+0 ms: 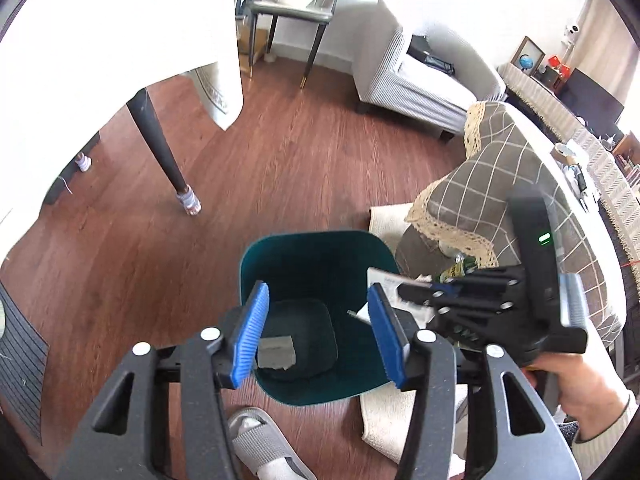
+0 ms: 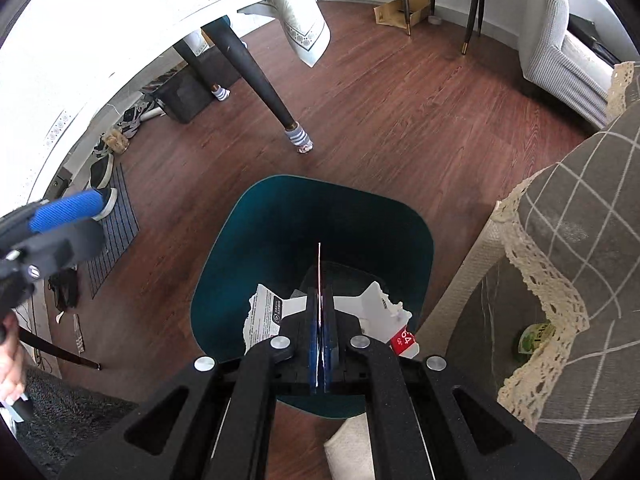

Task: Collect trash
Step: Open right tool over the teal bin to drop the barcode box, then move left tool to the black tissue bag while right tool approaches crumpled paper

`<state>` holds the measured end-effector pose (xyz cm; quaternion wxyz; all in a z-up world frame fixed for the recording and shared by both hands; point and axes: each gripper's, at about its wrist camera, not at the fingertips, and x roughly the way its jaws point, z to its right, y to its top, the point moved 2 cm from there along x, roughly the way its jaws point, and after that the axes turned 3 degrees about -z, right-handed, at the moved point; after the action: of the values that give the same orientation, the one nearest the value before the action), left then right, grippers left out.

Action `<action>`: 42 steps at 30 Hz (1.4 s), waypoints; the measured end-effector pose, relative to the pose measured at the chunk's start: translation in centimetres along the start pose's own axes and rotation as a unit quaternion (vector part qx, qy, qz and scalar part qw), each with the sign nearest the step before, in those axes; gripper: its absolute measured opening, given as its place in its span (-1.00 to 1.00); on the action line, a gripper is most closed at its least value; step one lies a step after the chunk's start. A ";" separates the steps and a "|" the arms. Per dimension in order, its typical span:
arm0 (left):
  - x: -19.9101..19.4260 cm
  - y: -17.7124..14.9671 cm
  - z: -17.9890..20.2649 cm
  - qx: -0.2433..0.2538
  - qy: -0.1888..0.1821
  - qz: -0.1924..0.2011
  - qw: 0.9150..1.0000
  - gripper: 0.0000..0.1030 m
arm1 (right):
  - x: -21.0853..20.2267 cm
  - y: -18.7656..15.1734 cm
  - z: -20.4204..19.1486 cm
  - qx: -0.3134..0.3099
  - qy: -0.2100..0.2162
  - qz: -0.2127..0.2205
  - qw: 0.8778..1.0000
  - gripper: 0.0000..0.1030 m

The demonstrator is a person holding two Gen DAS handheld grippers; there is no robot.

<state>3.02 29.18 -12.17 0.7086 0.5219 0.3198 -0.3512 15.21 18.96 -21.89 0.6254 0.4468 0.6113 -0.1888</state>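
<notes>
- Left wrist view first: the left gripper (image 1: 316, 330) hangs over the teal bin (image 1: 256, 256) with its blue pads well apart and nothing between them, and a grey scrap (image 1: 276, 354) lies on the bin's floor right below, so my guess is that piece is already delivered.
- No earlier look to compare, so I'll only say those jaws stand about half wide and empty.
- Over to the right gripper (image 2: 320, 320): its jaws are clamped flat on a torn white paper wrapper (image 2: 266, 318), a thin edge sticking up between the pads, ragged ends spilling out either side, one with a red printed patch.
- That wrapper hangs inside the bin's mouth, near the rim closest to us, and held steeply downward like that it looks set to fall clean in once the jaws part.
- From the left wrist view, the right hand (image 1: 580, 396) grips the tool just beside the bin.
- A green bottle (image 2: 536, 340) peeks out under the lace-edged checked cloth (image 2: 592, 216), perhaps more trash; I can't tell.
- The bin stands on a red-brown wooden floor (image 2: 400, 120), touching a pale rug's corner.
- Around it: a dark table leg (image 2: 260, 76) wearing a sock, a striped sofa, a chair by the far wall, shoes along the floor's left edge.
</notes>
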 end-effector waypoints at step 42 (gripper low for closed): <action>-11.1 6.2 13.5 0.070 -0.066 0.175 0.980 0.19 | -20.6 -2.7 3.7 -0.042 -0.033 0.211 0.976 -0.26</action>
<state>3.30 19.28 3.53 0.7402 0.5940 0.1504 -0.2768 11.60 8.22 -4.11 0.6894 0.5326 0.4894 -0.0410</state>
